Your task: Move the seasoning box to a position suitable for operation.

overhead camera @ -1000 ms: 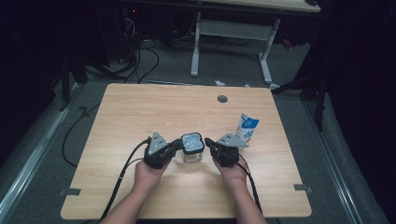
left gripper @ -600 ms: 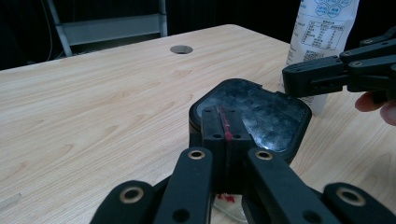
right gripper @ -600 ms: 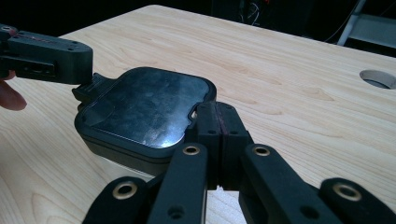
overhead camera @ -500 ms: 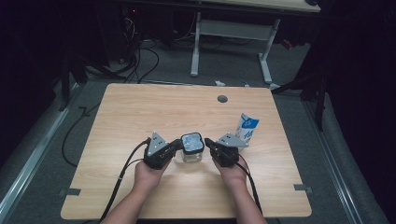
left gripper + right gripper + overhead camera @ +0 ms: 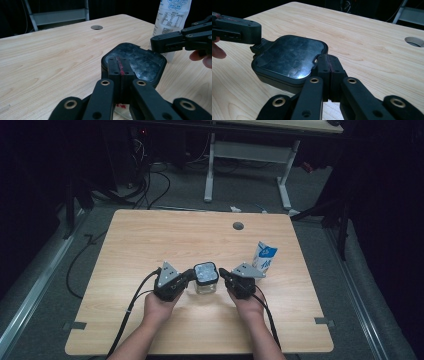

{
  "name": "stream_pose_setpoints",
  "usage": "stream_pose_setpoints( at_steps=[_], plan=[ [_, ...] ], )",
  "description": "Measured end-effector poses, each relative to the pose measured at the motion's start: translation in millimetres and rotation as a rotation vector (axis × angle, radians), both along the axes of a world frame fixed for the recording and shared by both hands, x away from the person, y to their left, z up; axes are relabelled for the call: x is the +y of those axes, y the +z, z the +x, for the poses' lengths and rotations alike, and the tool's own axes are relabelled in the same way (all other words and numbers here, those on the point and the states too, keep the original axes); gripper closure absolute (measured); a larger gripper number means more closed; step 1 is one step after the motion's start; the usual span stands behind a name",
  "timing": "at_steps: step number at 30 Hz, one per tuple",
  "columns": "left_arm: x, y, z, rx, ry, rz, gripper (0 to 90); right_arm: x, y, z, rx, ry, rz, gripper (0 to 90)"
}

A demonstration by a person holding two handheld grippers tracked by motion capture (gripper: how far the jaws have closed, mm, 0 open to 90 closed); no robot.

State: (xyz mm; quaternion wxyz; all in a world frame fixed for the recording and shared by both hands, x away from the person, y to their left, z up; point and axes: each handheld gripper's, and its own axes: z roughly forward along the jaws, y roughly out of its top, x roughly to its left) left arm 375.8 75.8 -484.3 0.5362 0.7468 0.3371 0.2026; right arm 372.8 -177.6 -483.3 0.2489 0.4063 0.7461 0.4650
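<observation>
A small clear container with a black-rimmed lid stands near the table's front middle, between my two grippers. My left gripper comes in from the left, its jaws shut flat together. Its tips rest on the near edge of the lid. My right gripper comes in from the right, also shut. Its tips touch the lid's rim at a notch. A black latch tab sticks out under the left gripper's tips; I cannot tell whether it is pinched.
A white and blue carton stands upright just behind the right gripper, and the left gripper view shows the carton close behind the container. A round cable hole sits in the wooden table at the back. Cables trail off the front left.
</observation>
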Motion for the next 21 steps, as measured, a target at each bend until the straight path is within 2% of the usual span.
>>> stream_pose_setpoints(
  at_steps=[21],
  plan=[
    [0.0, -0.4, -0.2, -0.007, -0.003, 0.004, 90.0, 0.6, -0.7, 0.2, 0.003, -0.003, -0.004, 89.7]
  ],
)
